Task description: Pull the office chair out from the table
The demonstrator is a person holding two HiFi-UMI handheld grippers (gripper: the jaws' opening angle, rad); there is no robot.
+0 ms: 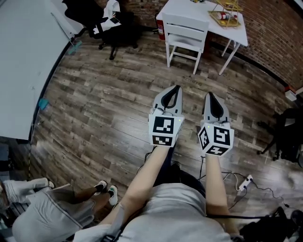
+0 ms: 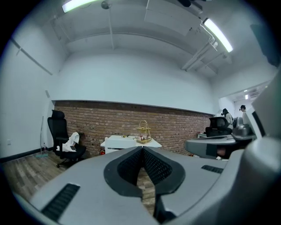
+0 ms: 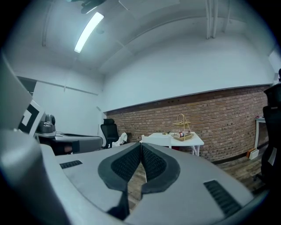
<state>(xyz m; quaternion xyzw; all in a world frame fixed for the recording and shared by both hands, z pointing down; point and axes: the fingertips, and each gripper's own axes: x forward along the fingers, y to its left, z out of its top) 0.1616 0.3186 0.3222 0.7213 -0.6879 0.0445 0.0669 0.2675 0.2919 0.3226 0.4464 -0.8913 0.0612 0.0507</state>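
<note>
**A:** How are the grippers set?

**B:** The left gripper (image 1: 176, 88) has its jaws pressed together. The ribbed pads meet at the tip with nothing between them. The right gripper (image 1: 209, 94) is the same, closed and empty. They are side by side, near each other but not touching, above the wood floor (image 1: 109, 99), and both point almost level toward the brick wall (image 1: 277, 40).

**A:** And the chair?

**B:** It's well ahead of both tips. A white chair (image 1: 185, 33) is pushed up against the near side of a white table (image 1: 182, 7), and neither gripper touches it.

**A:** Anything on the table?

**B:** A wire basket (image 1: 226, 16) sits toward its right end. The small things in it are too small to make out.

**A:** Is there another chair?

**B:** Yes, a black office chair (image 1: 94, 21) off to the left, well apart from the table. It has a white cloth (image 1: 111, 8) draped on it.

**A:** What's closer in?

**B:** The person's bare forearms (image 1: 142, 182) run back from the grippers. A seated person's sneakers (image 1: 107, 189) show at the lower left. A white power strip (image 1: 244, 182) lies with its cord on the floor to the right.
</note>
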